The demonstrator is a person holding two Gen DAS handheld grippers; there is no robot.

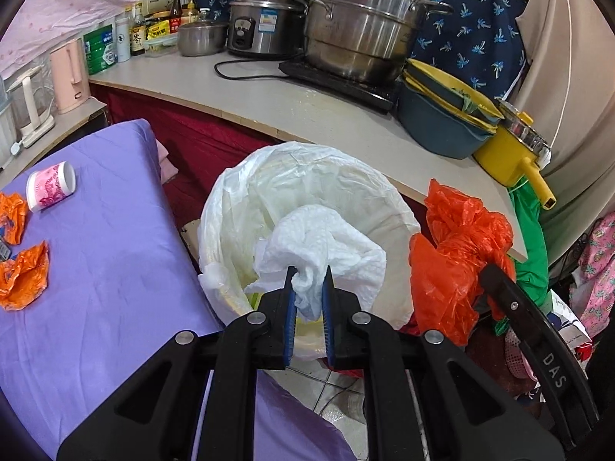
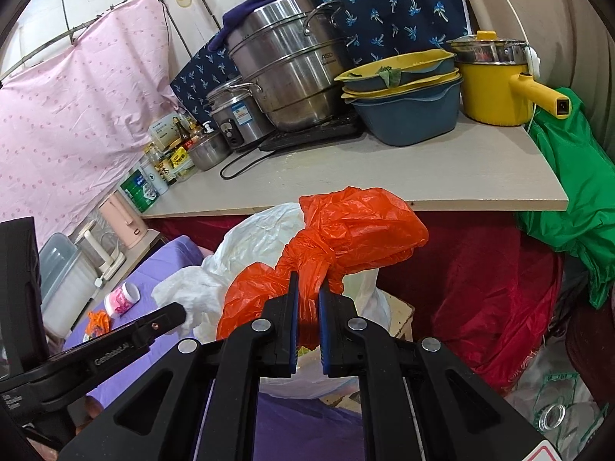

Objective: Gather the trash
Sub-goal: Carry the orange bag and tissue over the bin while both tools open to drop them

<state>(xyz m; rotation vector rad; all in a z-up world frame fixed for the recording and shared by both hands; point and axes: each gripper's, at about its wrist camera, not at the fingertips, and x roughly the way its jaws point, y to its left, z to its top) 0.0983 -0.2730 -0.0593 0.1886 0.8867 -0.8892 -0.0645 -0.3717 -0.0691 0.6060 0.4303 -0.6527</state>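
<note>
The left claw [image 1: 308,274] pinched a crumpled white paper towel [image 1: 323,246] between its blue pads, holding it over the mouth of the white-lined trash bin [image 1: 230,207]. The right claw [image 2: 308,282] was clamped on a knotted orange plastic bag [image 2: 346,230] just right of the bin. To the left, on the purple bed [image 1: 115,230], lay orange scraps [image 1: 25,276] and a pink cup [image 1: 50,184].

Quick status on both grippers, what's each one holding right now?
Left gripper: closed on the white paper towel, above the lined bin.
Right gripper: closed on the orange plastic bag.
</note>
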